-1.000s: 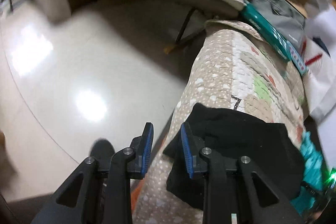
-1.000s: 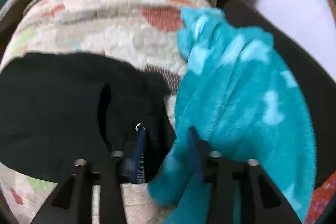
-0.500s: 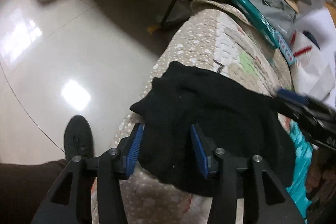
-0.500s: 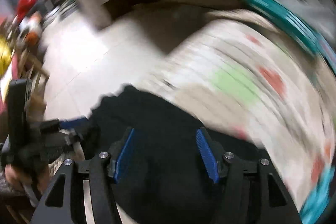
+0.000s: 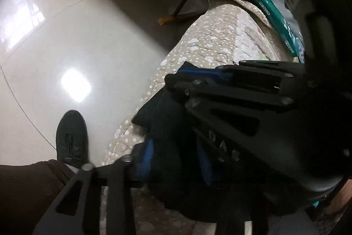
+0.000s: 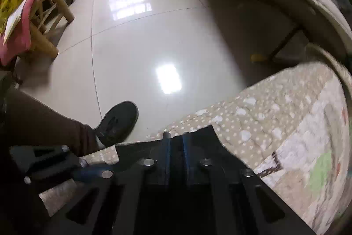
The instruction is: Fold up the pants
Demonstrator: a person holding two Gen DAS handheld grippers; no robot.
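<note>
both tongs (image 5: 176, 160) (image 6: 176, 147) pinch the pants (image 5: 169, 124) at the quilt's (image 6: 264, 124) edge.

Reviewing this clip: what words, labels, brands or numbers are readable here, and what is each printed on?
Teal package: a white brand word, upside down and too blurred to read with confidence; the smaller print further along it is too small.
Right claw: pale letters on its body in the left wrist view, blurred and unreadable.
No legible text shows in the right wrist view.
</note>
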